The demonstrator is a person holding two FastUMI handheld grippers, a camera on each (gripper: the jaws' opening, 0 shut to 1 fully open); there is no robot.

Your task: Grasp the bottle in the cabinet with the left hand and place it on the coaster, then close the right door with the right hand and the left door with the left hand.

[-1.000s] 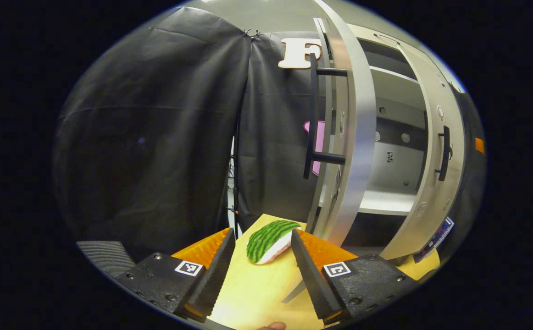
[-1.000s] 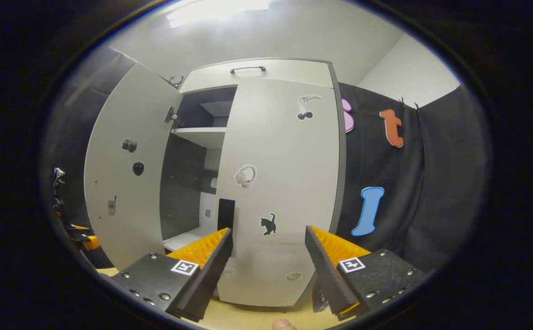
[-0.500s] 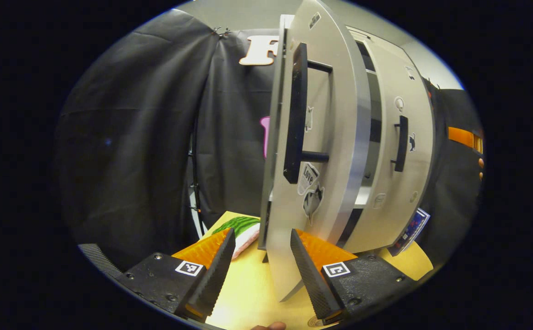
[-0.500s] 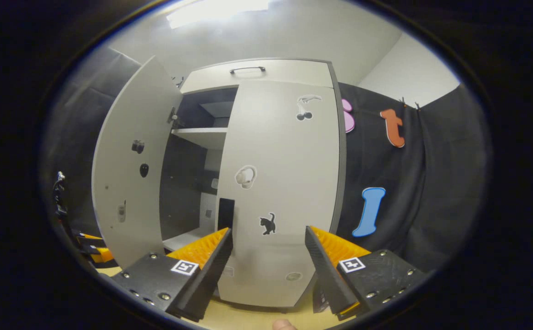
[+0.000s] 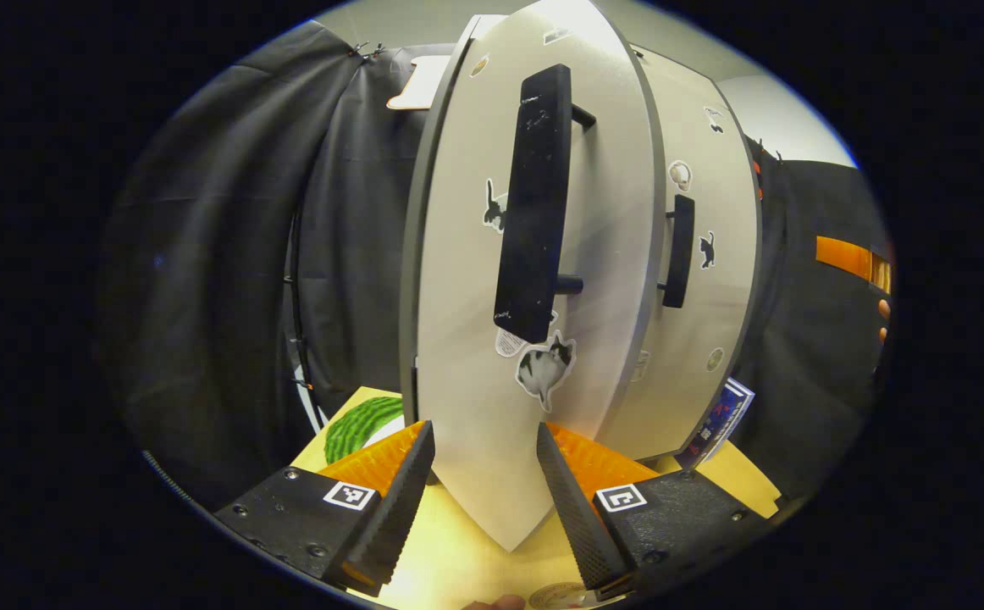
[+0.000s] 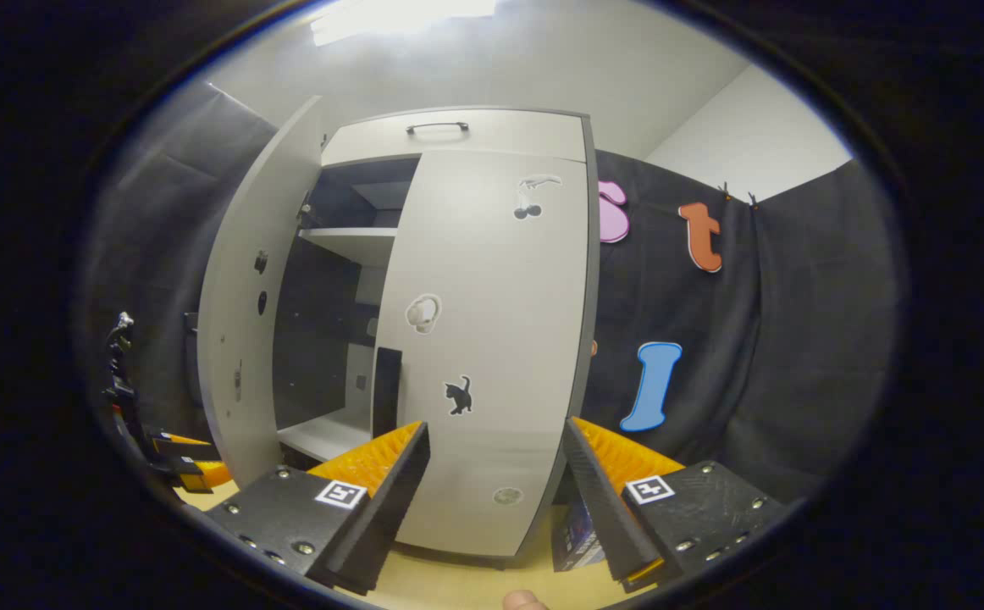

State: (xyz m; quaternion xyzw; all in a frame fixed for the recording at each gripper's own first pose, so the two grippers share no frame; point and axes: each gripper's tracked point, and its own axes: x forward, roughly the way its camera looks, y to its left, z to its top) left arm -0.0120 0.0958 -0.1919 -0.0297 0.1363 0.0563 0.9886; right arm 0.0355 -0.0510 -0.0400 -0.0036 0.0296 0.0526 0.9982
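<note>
In the left gripper view, the left gripper (image 5: 483, 474) has its fingers spread wide and empty on either side of the left door (image 5: 475, 339), whose lower edge sits between them; I judge this position suits pushing the panel shut, not gripping its black handle (image 5: 534, 203). Beyond it the right door (image 5: 699, 322) lies flush. A watermelon-patterned item (image 5: 356, 424) lies on the table (image 5: 450, 559). I cannot make out the bottle or the coaster.

In the right gripper view, the right gripper (image 6: 496, 483) faces the closed right door (image 6: 492, 356) with fingers wide, holding nothing. The left door (image 6: 246, 339) is ajar, showing a shelf (image 6: 348, 241).
</note>
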